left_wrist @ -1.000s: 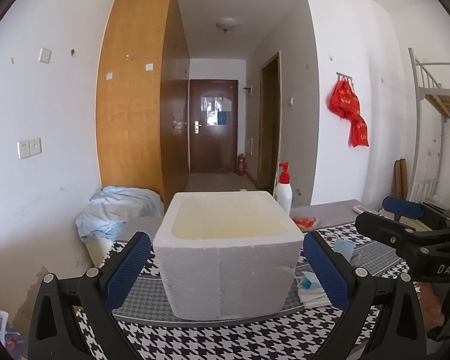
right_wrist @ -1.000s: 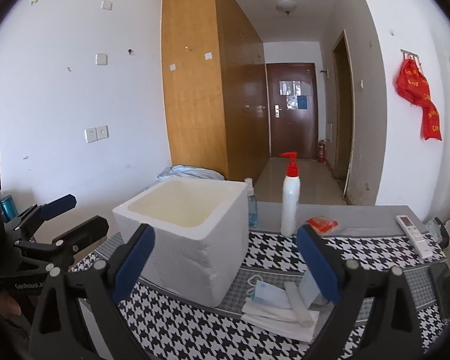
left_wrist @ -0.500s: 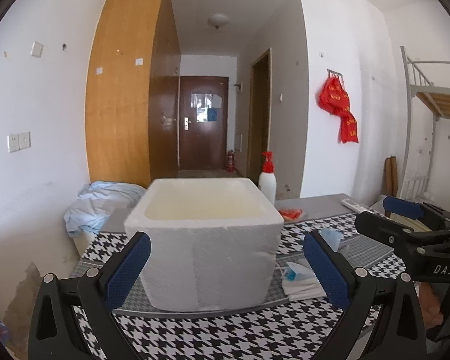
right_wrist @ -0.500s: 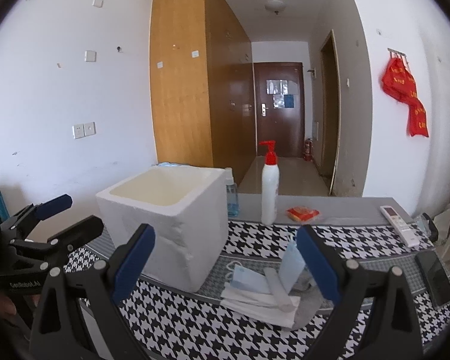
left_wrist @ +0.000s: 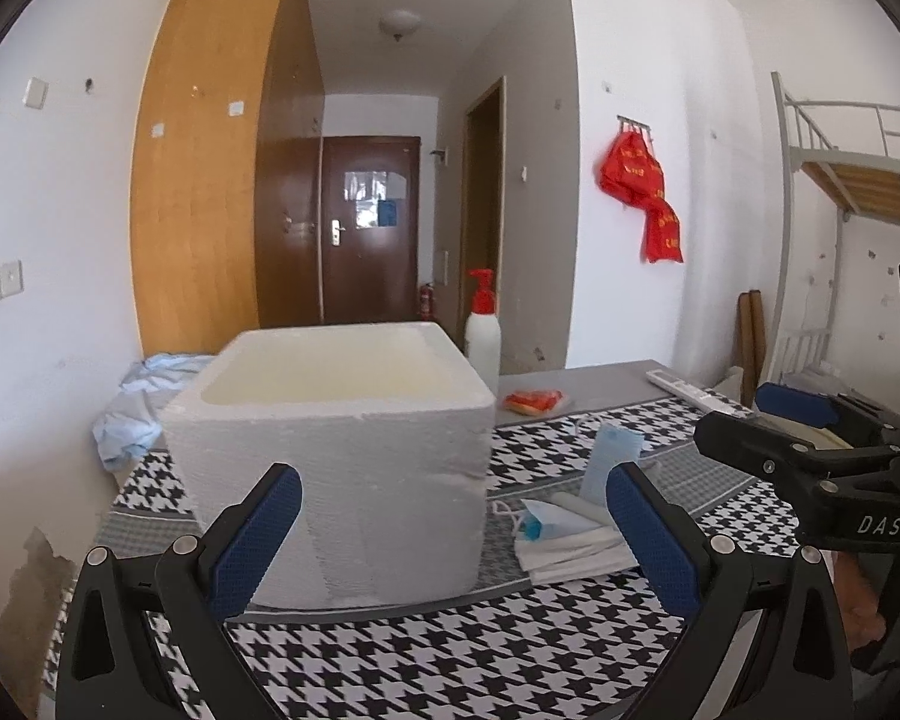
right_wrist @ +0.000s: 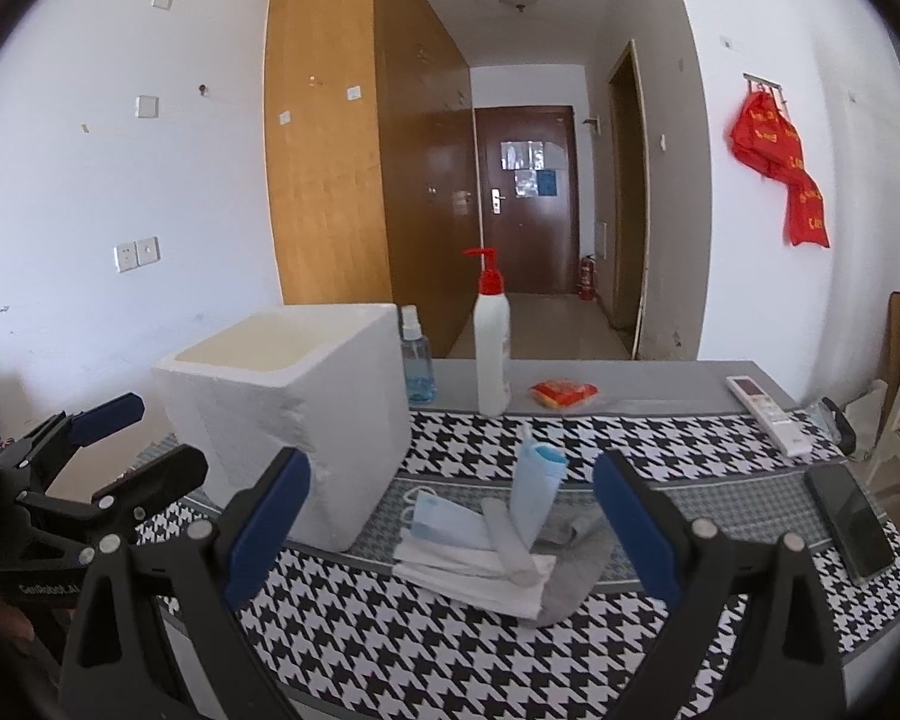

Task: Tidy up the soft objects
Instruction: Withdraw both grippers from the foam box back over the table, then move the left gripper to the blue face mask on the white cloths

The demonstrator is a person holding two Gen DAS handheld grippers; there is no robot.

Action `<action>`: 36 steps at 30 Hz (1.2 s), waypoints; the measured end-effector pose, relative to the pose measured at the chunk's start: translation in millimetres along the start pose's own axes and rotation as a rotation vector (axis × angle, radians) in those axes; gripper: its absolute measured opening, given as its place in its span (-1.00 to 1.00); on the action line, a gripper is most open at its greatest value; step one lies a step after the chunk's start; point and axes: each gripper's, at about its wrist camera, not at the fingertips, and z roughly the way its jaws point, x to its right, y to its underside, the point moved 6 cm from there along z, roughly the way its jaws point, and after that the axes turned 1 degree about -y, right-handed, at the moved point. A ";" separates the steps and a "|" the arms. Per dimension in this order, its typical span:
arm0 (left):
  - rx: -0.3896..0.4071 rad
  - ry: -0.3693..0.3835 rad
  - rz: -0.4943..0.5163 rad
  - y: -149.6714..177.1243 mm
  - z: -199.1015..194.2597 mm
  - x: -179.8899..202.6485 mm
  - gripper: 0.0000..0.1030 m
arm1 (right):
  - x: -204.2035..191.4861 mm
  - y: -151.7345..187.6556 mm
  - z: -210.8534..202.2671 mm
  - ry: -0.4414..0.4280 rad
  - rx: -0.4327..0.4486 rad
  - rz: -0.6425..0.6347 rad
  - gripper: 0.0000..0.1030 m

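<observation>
The right gripper [right_wrist: 450,516] hangs wide open and empty over the table's near edge, framing the pile of face masks [right_wrist: 480,546], probably to pick one. The left gripper [left_wrist: 453,531], equally spread and empty, faces the foam box [left_wrist: 336,450] beside the pile, the likely container.

Bright, even daylight; sharp focus, strong fisheye bending, dark vignetted corners.
</observation>
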 end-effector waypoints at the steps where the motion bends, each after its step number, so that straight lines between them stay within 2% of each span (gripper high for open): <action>1: -0.006 0.005 0.001 1.0 1.4 1.6 0.98 | 2.5 1.6 -0.4 0.004 -0.003 0.004 0.89; 18: -0.079 0.097 0.044 13.3 29.3 40.2 0.98 | 44.7 18.4 -1.2 0.071 -0.045 0.065 0.89; 36: -0.172 0.146 0.076 25.5 65.3 71.3 0.98 | 83.6 38.5 5.2 0.109 -0.094 0.128 0.89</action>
